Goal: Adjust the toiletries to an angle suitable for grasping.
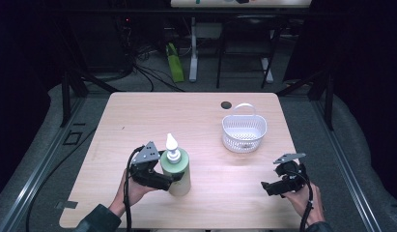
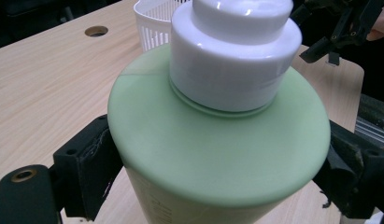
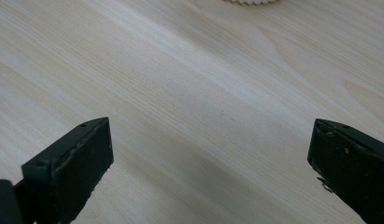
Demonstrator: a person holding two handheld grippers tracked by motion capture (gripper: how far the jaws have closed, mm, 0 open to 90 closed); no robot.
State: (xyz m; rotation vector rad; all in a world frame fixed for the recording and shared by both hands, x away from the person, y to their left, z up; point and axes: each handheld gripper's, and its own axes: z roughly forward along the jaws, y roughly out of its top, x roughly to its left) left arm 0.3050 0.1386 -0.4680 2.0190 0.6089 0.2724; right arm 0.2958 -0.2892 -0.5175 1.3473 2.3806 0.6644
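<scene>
- Step in hand, by my reading: grasp of the green pump bottle [image 1: 177, 170] with the left gripper [image 1: 173, 179]. Jaws sit on either side of the bottle body just below its shoulder, pressed to the wall; bottle upright on the table [image 1: 138, 116], near edge, left of centre.
- Right gripper [image 1: 266, 188] low over bare wood at the near right, jaws spread wide, holding nothing.
- Next move likely calls for a straight lift, keeping the white pump head [image 2: 234, 51] vertical, then carry toward the white basket [image 1: 244, 129].
- Basket stands farther back, right of centre, well apart from the bottle.
</scene>
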